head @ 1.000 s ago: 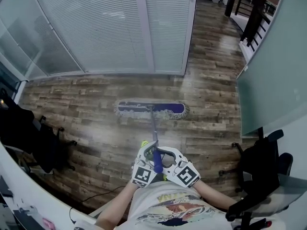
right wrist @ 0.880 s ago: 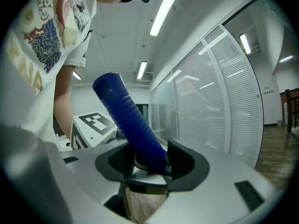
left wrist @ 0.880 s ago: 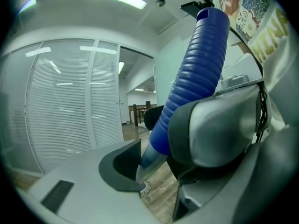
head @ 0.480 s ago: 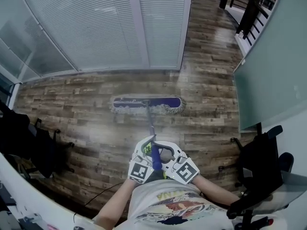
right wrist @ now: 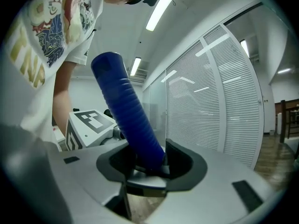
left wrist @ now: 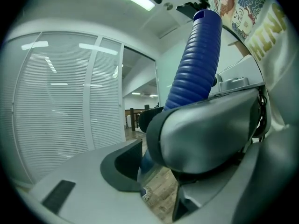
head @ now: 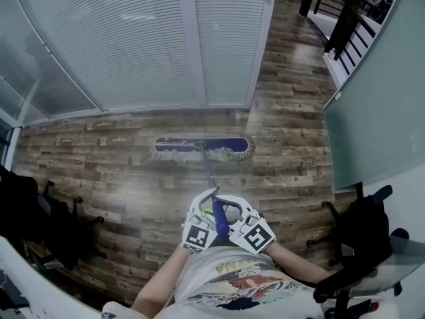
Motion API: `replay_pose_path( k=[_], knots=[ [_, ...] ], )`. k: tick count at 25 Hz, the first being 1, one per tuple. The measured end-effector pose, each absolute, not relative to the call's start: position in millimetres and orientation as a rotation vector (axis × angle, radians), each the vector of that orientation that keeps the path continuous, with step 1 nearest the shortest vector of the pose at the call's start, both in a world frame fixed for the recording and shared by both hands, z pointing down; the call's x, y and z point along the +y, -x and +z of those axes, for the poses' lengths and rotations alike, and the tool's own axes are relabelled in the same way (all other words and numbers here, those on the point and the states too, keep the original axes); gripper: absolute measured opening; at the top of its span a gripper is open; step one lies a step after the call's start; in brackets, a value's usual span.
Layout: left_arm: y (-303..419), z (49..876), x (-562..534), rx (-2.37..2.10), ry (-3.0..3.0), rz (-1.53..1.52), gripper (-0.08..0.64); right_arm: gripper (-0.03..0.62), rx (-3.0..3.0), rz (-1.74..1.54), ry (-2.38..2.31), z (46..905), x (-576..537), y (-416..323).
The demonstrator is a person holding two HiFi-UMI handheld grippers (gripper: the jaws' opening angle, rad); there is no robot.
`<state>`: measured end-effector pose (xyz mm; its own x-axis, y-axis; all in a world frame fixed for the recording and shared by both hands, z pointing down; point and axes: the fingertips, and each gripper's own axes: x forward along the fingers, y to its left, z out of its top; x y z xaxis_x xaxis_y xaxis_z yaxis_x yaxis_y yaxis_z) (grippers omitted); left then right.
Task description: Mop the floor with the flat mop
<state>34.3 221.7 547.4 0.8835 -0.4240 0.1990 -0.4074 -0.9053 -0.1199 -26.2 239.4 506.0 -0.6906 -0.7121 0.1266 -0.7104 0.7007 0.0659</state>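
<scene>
Open floor is stretching to both sides of the mop head, w/ more running up a corridor at top right. The blinds wall is closing off the far edge just beyond the head, a frosted partition is boxing in the right, and dark office chairs are crowding the near corners. Both forearms are reaching fwd side by side, w/ left tongs and right tongs pointing roughly level. Both are clamping the ribbed blue handle of the flat mop near its top end; the right jaws have just been closing, handle btwn them. The head is lying flat on wood planks, long side parallel to the blinds. Ceiling strip lights are glowing overhead.
</scene>
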Motion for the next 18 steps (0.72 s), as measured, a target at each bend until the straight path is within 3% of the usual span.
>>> replay_pose_path(
  k=[3, 18],
  knots=[
    [-25, 541, 178, 0.629, 2.987, -0.329, 0.147, 0.187, -2.776, 0.053, -1.242, 496, 194, 36],
    [-28, 510, 23, 0.631, 2.943, -0.191, 0.129, 0.163, -2.749, -0.196, -1.269, 468, 38, 31]
  ],
)
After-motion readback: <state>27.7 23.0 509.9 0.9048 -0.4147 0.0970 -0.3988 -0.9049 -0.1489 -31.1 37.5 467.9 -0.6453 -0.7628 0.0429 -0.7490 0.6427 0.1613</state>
